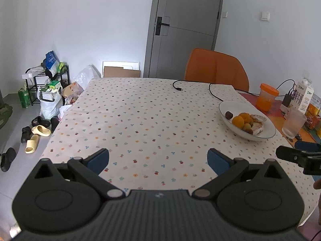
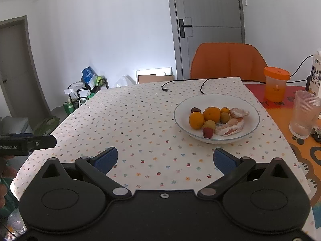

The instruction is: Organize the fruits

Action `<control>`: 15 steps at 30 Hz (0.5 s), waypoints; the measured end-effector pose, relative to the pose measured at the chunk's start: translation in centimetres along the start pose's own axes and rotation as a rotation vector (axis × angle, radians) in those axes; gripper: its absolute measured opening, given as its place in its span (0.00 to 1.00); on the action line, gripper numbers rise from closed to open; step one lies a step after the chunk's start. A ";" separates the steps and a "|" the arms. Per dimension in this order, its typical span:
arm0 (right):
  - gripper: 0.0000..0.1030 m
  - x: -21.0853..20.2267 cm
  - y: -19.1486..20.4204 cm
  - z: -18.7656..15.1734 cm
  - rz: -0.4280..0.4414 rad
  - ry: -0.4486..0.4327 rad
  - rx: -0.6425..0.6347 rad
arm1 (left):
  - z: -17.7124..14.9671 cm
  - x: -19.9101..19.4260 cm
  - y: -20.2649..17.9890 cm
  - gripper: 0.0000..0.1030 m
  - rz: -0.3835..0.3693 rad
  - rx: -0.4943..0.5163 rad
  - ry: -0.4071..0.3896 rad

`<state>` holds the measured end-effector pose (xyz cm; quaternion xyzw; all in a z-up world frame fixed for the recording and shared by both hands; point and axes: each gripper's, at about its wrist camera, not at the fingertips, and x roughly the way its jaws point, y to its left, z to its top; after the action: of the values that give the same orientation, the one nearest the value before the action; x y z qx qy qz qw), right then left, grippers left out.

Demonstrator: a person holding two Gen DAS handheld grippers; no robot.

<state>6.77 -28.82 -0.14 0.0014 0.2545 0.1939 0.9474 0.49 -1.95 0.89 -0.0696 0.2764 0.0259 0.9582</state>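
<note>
A white plate sits on the dotted tablecloth, ahead and right of my right gripper. It holds oranges, small yellow-green fruits, a red lychee-like fruit, a dark fruit and peeled pomelo pieces. The same plate shows at the right of the left wrist view. My left gripper is open and empty over the cloth. My right gripper is open and empty too, short of the plate; its side shows in the left wrist view.
An orange-lidded jar, a ribbed clear glass and a milk carton stand right of the plate. A black cable lies at the table's far edge. An orange chair stands behind. Shoes and bags lie on the floor at left.
</note>
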 end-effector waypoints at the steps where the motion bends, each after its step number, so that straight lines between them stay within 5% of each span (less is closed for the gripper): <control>1: 1.00 0.0 0.0 0.0 0.000 -0.001 -0.001 | 0.0 0.0 0.0 1.00 0.000 0.000 0.000; 15: 1.00 0.0 0.0 0.0 -0.003 0.002 0.005 | -0.1 0.0 -0.1 1.00 -0.001 0.005 0.004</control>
<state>6.77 -28.82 -0.15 0.0030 0.2560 0.1921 0.9474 0.49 -2.05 0.84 -0.0676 0.2781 0.0244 0.9579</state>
